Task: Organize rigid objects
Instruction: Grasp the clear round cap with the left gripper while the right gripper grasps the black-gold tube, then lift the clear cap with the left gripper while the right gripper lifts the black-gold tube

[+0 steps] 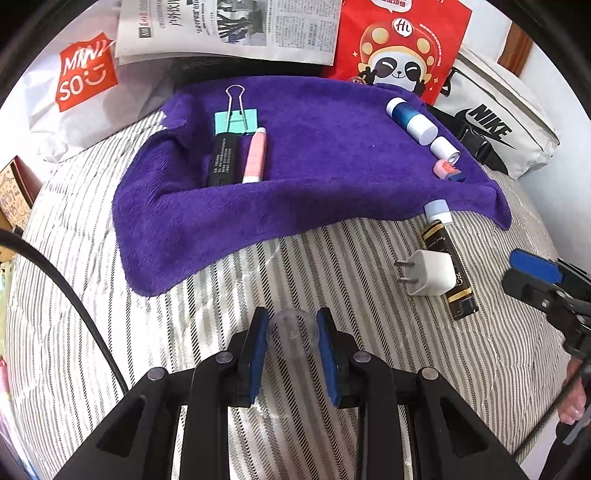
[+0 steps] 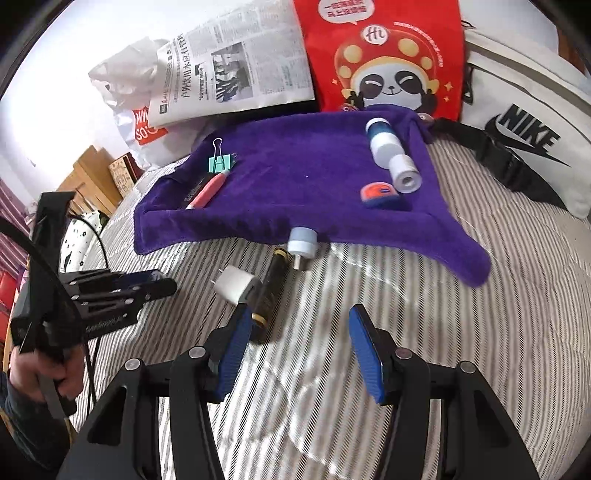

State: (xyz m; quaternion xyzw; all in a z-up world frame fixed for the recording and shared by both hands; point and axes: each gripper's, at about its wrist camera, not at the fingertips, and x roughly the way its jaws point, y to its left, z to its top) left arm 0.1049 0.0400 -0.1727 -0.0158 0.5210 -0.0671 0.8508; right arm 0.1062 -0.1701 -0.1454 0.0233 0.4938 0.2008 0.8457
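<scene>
A: Left hand-held gripper [image 1: 291,334] is narrow, pads clamped on a clear suction cup [image 1: 293,332], held over the striped bed [image 1: 221,295] just short of the purple towel [image 1: 314,147]'s near edge.

B: Right hand-held gripper [image 2: 299,343]?

A: Half open, nothing between the pads. It hangs over the bed's near side, with the black tube [image 2: 271,284] and white charger plug [image 2: 236,286] just ahead of its left pad.

B: Best way to finish the step?

A: My judgement: carry the cup level over the towel's raised near fold, lower it onto bare towel mid-way between the binder clip [image 1: 236,120] group at the left edge and the blue-and-white bottle [image 1: 410,118] row at the right edge, then release. The cup is small and slick; a tilt could let it slip.

B: Surface, room?

A: Soft, wrinkled bedding, so things may roll. The towel drapes over something with raised edges. Newspaper [image 1: 229,26], red panda bag [image 1: 399,44], and white Nike bag [image 1: 498,122] line the far edge.
</scene>
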